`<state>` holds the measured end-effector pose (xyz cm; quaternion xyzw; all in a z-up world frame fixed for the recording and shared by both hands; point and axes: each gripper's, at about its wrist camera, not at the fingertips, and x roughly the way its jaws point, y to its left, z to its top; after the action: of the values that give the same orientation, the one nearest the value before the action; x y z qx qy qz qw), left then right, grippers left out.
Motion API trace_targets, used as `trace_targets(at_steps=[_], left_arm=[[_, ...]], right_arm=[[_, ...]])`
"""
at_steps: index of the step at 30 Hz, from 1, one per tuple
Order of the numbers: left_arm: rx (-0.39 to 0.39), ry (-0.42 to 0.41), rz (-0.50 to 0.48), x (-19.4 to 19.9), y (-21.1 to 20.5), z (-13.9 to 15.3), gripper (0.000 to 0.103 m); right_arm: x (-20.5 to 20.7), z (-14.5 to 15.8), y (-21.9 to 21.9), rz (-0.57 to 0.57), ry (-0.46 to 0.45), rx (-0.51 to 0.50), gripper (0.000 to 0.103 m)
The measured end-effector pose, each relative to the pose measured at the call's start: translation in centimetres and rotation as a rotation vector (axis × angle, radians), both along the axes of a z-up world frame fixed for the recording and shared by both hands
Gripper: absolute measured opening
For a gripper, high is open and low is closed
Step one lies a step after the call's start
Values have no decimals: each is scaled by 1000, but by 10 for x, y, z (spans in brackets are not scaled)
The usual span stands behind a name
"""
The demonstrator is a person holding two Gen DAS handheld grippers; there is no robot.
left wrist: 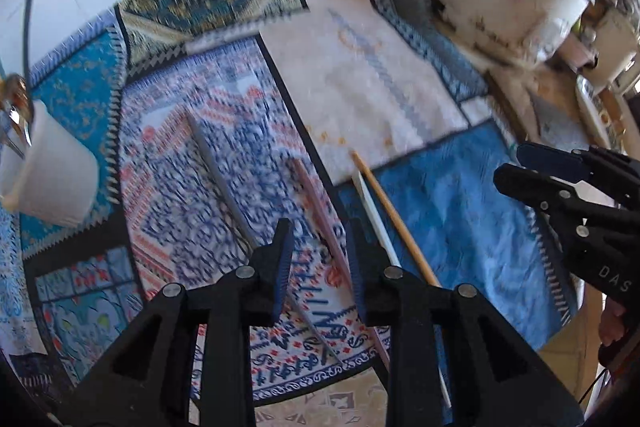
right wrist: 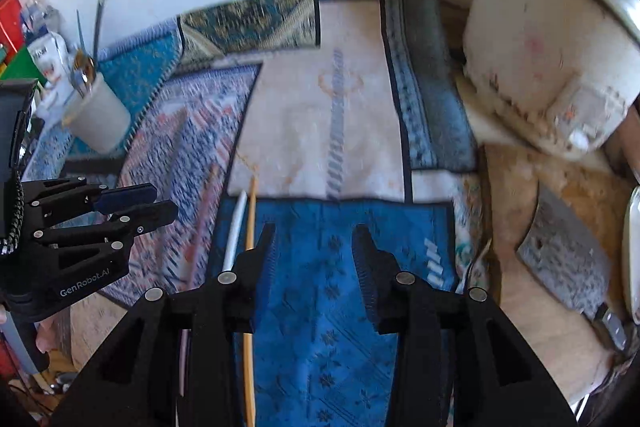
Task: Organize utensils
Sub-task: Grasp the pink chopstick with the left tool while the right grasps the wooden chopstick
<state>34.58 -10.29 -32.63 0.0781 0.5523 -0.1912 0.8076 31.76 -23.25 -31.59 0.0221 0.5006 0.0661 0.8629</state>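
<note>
A: Chopsticks [left wrist: 394,223] flat on the patterned cloth [left wrist: 460,203], long axes running away from both grippers, roughly parallel.

B: Nearer which?

A: Just beside left gripper [left wrist: 318,267], under its right finger. Left of right gripper [right wrist: 314,259]. Both released, nothing between jaws.

B: Destination?

A: Probably white cup [left wrist: 56,171], far left, already holding utensils.

Chopsticks [left wrist: 394,211] on patchwork cloth [left wrist: 460,211]
</note>
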Motion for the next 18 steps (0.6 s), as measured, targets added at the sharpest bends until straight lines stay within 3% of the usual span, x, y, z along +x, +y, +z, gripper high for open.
trace_targets(at_steps=[10,18], left_arm=[[14,85,-6,-17,-5,-32,26],[56,58,-25,-18,-10,-33,20]], right_arm=[[-17,-41,17,90,131,107,34],[-18,-54,40,157,156,67,13]])
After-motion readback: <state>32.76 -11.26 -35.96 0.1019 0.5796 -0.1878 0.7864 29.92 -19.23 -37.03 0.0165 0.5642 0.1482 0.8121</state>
